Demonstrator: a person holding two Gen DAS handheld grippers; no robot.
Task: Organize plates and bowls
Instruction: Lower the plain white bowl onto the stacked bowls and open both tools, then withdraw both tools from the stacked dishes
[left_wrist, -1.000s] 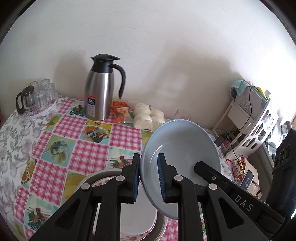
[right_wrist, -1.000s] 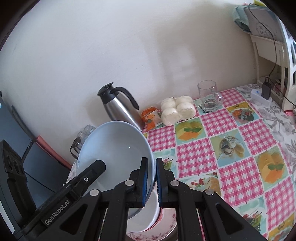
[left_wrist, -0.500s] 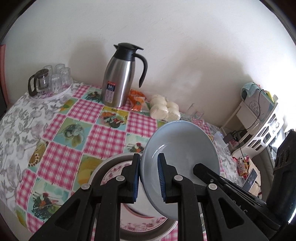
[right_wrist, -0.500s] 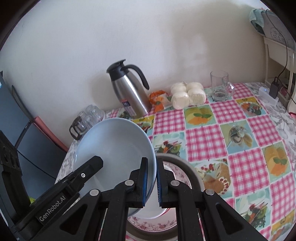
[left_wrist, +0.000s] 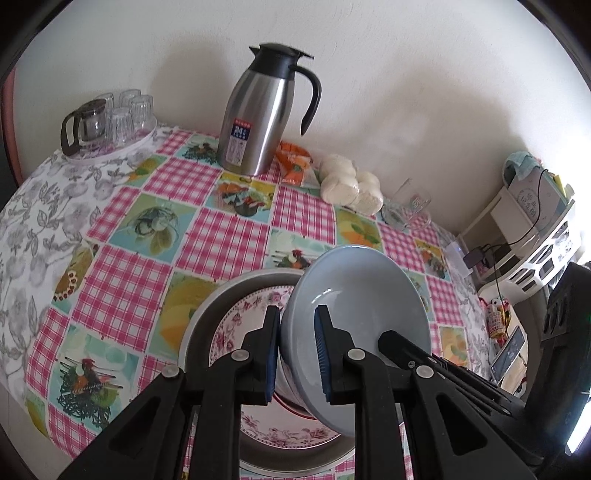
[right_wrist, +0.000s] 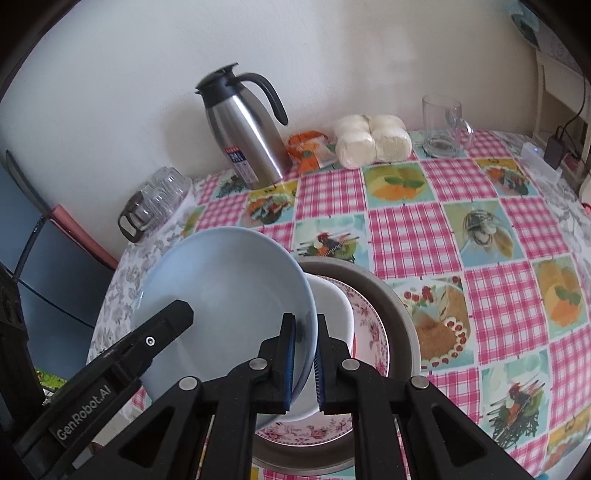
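Gripping blue bowl (right_wrist: 225, 295) both sides; white dish (right_wrist: 334, 317) beneath half-hidden

The blue bowl (left_wrist: 354, 306) and gripper arms hide much of the floral plate (left_wrist: 236, 325) and the white bowl (right_wrist: 332, 314) beneath. The thermos (left_wrist: 258, 110) label is unreadable.

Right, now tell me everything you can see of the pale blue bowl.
The bowl is pale blue, glossy and plain, like glazed ceramic, wide and shallow with a smooth rim. It is empty and tilted, its inside facing both cameras. The left gripper and the right gripper each clamp its rim on opposite sides. It hangs over a metal basin that holds a floral plate and a white dish; whether it touches them cannot be told.
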